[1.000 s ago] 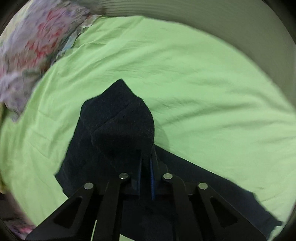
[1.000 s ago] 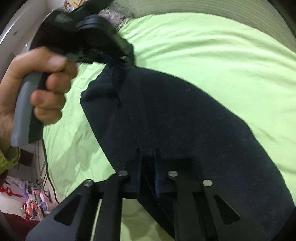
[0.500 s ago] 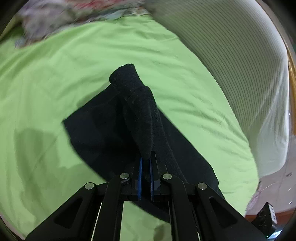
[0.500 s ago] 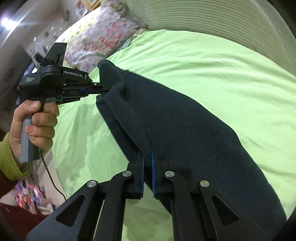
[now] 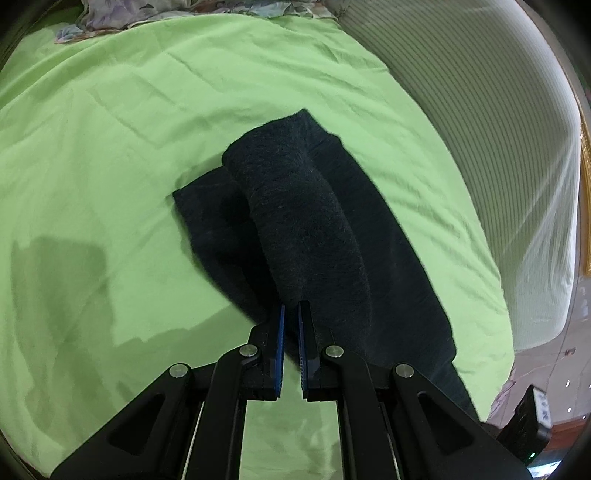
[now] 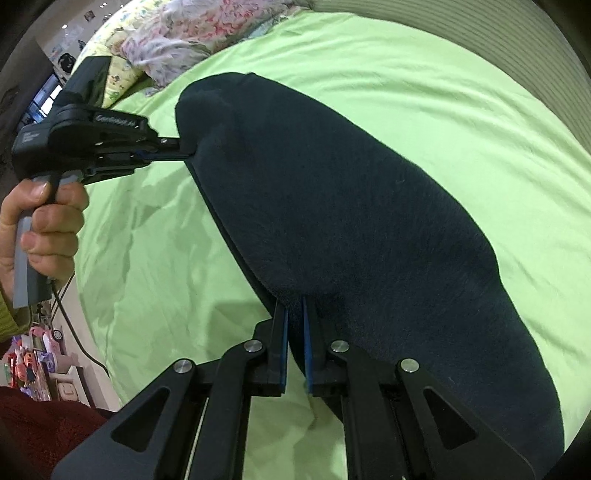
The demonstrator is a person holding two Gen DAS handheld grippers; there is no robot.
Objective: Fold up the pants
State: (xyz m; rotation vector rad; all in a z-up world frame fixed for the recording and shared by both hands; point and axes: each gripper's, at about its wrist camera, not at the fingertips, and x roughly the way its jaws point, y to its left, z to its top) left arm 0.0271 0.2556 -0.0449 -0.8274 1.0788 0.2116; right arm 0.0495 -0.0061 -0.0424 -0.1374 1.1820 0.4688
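Dark navy fleece pants (image 5: 306,229) lie on a light green bed sheet (image 5: 110,147), partly lifted and doubled over. My left gripper (image 5: 290,314) is shut on a raised fold of the pants. My right gripper (image 6: 294,310) is shut on another edge of the pants (image 6: 351,206), holding it off the sheet. In the right wrist view the left gripper (image 6: 184,149) shows at the upper left, held by a hand (image 6: 44,221), pinching the far edge of the fabric. The pants hang stretched between both grippers.
A floral quilt (image 6: 184,33) is bunched at the head of the bed. A striped pale cover (image 5: 498,129) lies along the bed's right side. The bed edge, a cable (image 6: 79,343) and floor clutter (image 6: 33,362) are at the lower left of the right wrist view.
Both grippers have carried the pants edge across, so the raised fold now lies further over the lower layer. The left gripper has swung away from the quilt toward the striped cover.
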